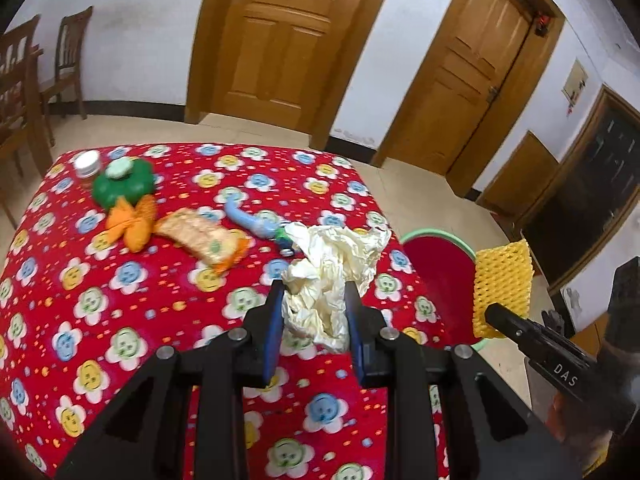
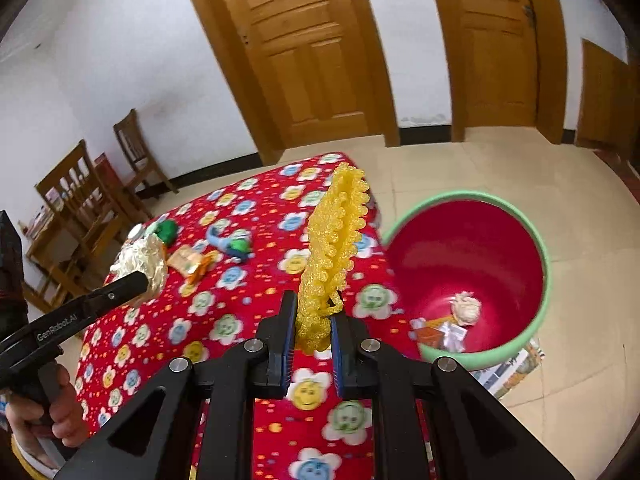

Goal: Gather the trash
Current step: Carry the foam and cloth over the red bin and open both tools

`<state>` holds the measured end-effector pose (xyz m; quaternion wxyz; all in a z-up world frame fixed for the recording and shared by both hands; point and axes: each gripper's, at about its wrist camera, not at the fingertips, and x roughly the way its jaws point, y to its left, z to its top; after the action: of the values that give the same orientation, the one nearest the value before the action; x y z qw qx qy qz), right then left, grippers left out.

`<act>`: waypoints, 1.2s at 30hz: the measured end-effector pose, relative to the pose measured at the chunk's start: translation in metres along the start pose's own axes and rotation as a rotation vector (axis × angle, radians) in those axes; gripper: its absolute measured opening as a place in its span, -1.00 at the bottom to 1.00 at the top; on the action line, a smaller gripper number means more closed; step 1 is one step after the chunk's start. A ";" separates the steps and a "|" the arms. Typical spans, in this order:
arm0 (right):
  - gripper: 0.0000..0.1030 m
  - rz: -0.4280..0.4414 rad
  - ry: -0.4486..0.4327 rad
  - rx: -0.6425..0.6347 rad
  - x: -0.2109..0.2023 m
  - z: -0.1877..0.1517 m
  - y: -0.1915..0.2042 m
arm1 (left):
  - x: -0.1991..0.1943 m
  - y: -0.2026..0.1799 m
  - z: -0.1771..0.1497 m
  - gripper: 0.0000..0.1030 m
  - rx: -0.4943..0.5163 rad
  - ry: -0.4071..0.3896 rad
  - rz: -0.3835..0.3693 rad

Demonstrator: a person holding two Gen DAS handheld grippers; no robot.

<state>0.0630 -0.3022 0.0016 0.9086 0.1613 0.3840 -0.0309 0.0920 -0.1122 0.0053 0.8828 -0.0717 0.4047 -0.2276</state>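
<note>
Both tongs tilt downward over the desk point(image 1: 120, 320), beside the red bin point(image 2: 472, 264): left tongs point(image 1: 314, 312) clamp crumpled paper point(image 1: 332, 276), right tongs point(image 2: 312, 328), marked "DAS", pinch yellow foam netting point(image 2: 334, 248) nearest the bin; left reads "GenRobot.AI"

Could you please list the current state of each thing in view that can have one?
Left gripper: shut on crumpled paper, lifted.
Right gripper: shut on yellow foam net, lifted.
Red bin: on floor beside table, some trash inside.
Snack wrapper: lying on tablecloth.
Doors: closed.
</note>
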 end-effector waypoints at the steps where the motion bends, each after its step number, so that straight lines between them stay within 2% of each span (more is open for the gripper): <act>1: -0.70 -0.004 0.000 0.006 0.000 0.000 -0.004 | 0.004 -0.005 0.001 -0.46 0.008 0.004 -0.006; 23: -0.65 -0.133 0.052 0.130 0.032 -0.006 -0.101 | 0.089 -0.099 0.005 -0.46 0.142 0.111 -0.089; 29: -0.48 -0.144 0.058 0.174 0.041 -0.006 -0.123 | 0.105 -0.117 0.003 -0.46 0.173 0.137 -0.095; 34: -0.42 -0.143 0.030 0.201 0.035 -0.005 -0.136 | 0.122 -0.132 -0.001 -0.46 0.209 0.161 -0.100; 36: -0.28 -0.149 0.009 0.214 0.029 -0.005 -0.139 | 0.129 -0.138 -0.003 -0.46 0.222 0.170 -0.106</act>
<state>0.0547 -0.4300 -0.0601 0.8796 0.2284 0.3937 -0.1386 0.1157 -0.2933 -0.0414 0.8346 0.0248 0.4461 -0.3223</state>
